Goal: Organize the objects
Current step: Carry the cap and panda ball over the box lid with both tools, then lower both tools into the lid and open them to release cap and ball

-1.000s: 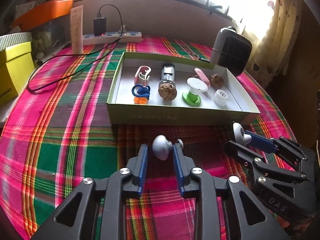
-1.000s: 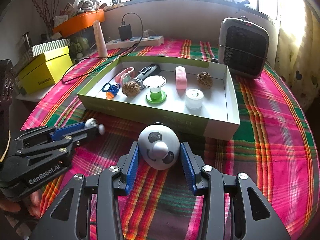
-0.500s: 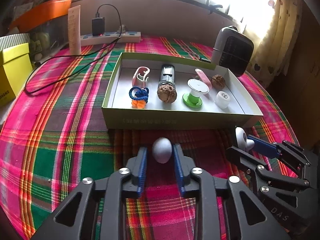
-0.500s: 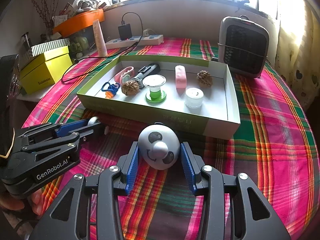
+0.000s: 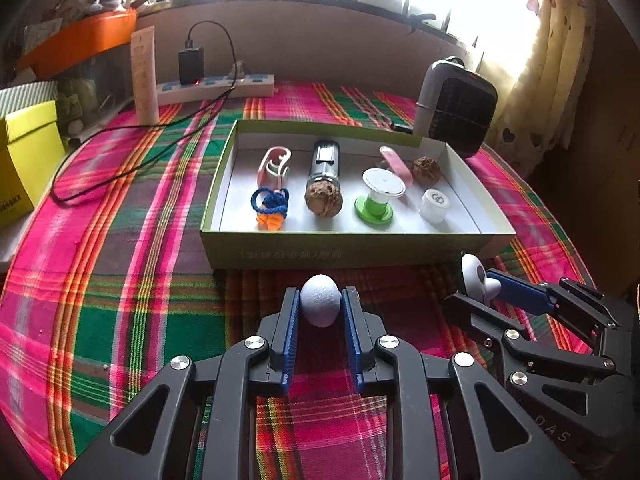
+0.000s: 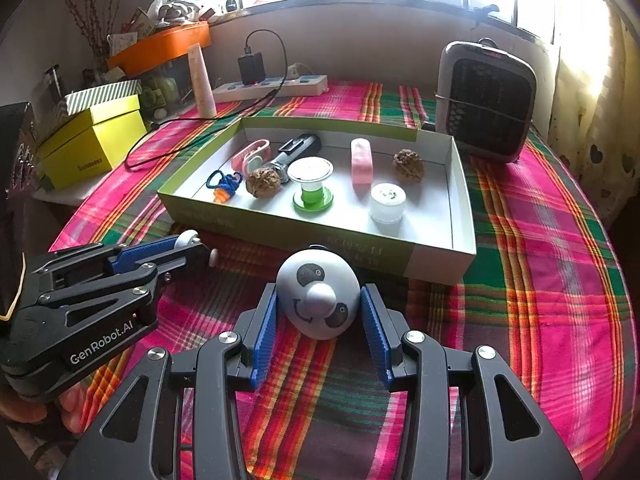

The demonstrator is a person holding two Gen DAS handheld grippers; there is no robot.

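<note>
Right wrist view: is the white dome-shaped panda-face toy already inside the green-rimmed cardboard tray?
No, the white dome-shaped panda-face toy sits between the right gripper's blue pads, in front of the green-rimmed cardboard tray.

A pink, green and orange checked cloth (image 5: 120, 264) is spread under the jaws. Far ahead of the jaws, a white power strip (image 6: 276, 87) is laid along the wall, and a black charger (image 6: 251, 67) is plugged into it. A black cord (image 5: 132, 136) is trailed over the cloth. A tall tube (image 5: 145, 76) is stood up beside the strip. A small heater (image 6: 486, 100) is placed ahead and to the right. A yellow box (image 6: 94, 142) is seen off to the left, with an orange tray (image 6: 160, 46) behind it.
</note>
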